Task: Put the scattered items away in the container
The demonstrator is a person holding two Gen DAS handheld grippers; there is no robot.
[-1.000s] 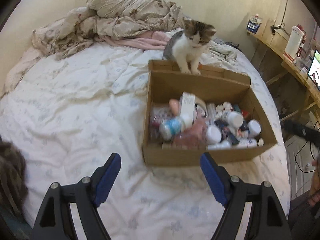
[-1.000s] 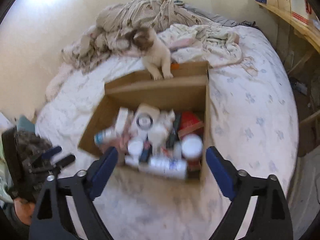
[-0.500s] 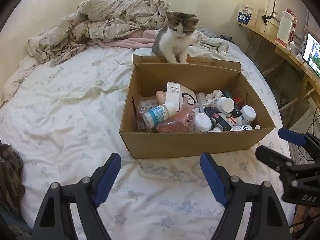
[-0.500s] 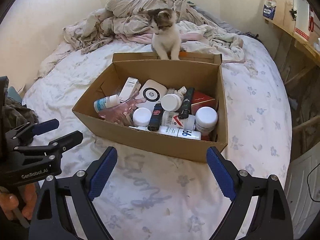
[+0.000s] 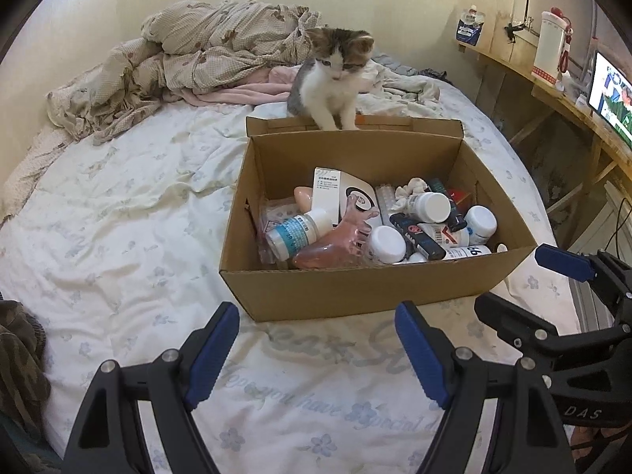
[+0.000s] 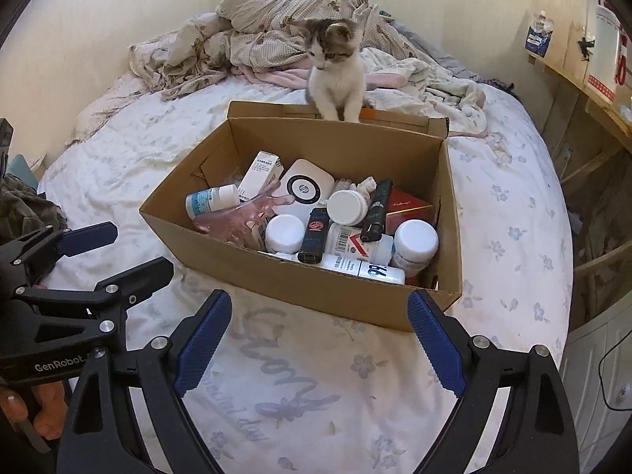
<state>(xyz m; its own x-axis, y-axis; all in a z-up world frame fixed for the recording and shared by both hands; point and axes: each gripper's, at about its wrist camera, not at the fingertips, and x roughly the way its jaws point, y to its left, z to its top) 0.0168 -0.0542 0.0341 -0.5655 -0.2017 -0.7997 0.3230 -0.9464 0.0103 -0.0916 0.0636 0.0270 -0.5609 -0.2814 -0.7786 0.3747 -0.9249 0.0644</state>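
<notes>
Both grippers have drawn back and lowered since a second ago, so the cardboard box (image 5: pixel 367 292) now sits whole in each view instead of crowding the frame. It rests on a white floral bedspread (image 5: pixel 118 217), just beyond the left gripper (image 5: pixel 316 339) and the right gripper (image 6: pixel 320 335), each with blue pads spread wide and nothing between them. Inside the box lie white-capped bottles (image 6: pixel 414 243), a blue-labelled bottle (image 5: pixel 296 231), a pink translucent clip (image 6: pixel 241 217), a white carton (image 6: pixel 258 175), a round-marked white device (image 6: pixel 304 187), black tubes (image 6: pixel 314 235) and a red packet (image 6: pixel 407 207). No loose items show on the bedspread. A kitten (image 5: pixel 333 83) stands with its forepaws on the box's far flap, before a crumpled quilt (image 5: pixel 205 55). Only the left view shows a lit screen (image 5: pixel 612 94) on the wooden shelf (image 5: pixel 553 91) at right; only the right view shows the person's fingers (image 6: pixel 43 407) under the left gripper.
</notes>
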